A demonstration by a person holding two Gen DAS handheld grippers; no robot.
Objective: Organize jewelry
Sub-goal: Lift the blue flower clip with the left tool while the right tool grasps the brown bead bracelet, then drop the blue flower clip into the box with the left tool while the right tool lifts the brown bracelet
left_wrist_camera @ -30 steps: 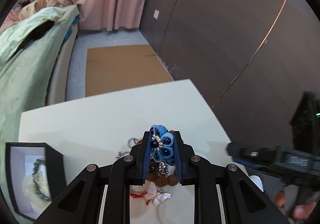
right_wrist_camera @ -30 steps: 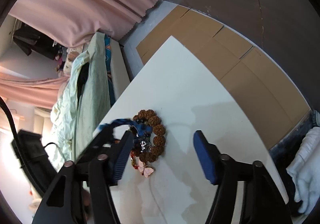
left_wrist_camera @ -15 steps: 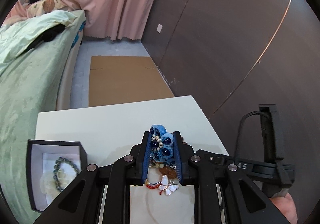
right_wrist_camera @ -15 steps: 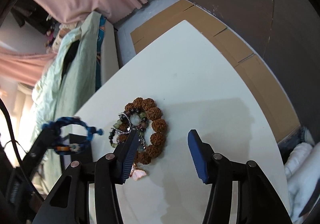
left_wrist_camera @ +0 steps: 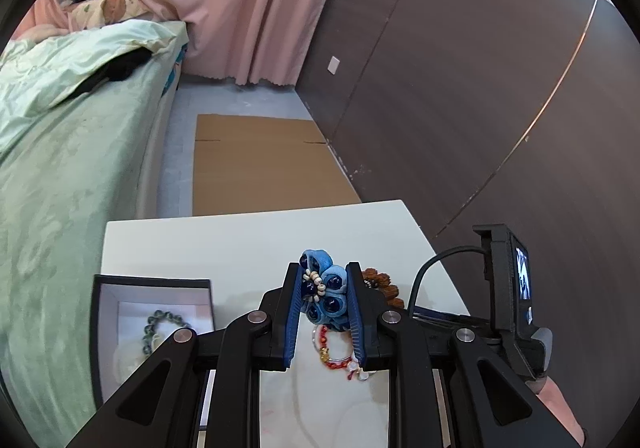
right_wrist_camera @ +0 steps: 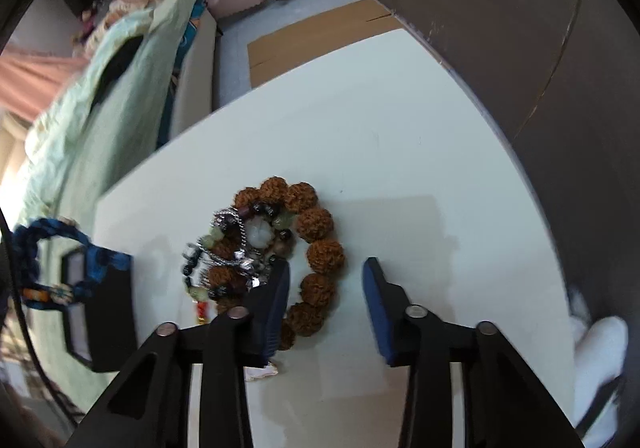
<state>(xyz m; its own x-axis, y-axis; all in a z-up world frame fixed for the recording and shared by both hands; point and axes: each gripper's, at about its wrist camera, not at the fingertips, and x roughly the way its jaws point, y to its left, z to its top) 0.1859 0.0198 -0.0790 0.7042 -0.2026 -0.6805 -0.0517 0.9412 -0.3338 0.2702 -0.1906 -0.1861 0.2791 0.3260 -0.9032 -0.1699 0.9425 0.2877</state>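
A bed point(left_wrist_camera: 60, 152) with a pale green cover runs along the left side of the room, and a pink curtain point(left_wrist_camera: 240, 0) hangs behind it next to a dark wall point(left_wrist_camera: 460, 88). A flat sheet of cardboard point(left_wrist_camera: 260, 168) lies on the floor between the bed and the wall. Nearer the camera stands the white table point(left_wrist_camera: 240, 244), which carries the jewelry.

At the table's left edge sits an open black box point(left_wrist_camera: 104, 328) with a white lining; a green bead bracelet point(left_wrist_camera: 154, 328) lies inside it. The left tool point(left_wrist_camera: 322, 296) is pinching a blue fabric flower bracelet point(left_wrist_camera: 320, 288) between its 2 blue pads, held up above the table, just right of the box. In the right wrist view the same bracelet's braided blue loop point(right_wrist_camera: 36, 244) hangs in the air over the box (that edge of the picture is blurred).

The right tool point(right_wrist_camera: 326, 280) hovers with its pads spread wide and nothing between them, low over a tangled pile. The biggest piece there is a brown seed bracelet point(right_wrist_camera: 316, 244), its right side lying between the 2 pads. Inside and across its ring lie a mixed stone bracelet point(right_wrist_camera: 260, 228) and a silver chain point(right_wrist_camera: 228, 248). A small red bead charm point(right_wrist_camera: 202, 310) lies just beside the left pad.
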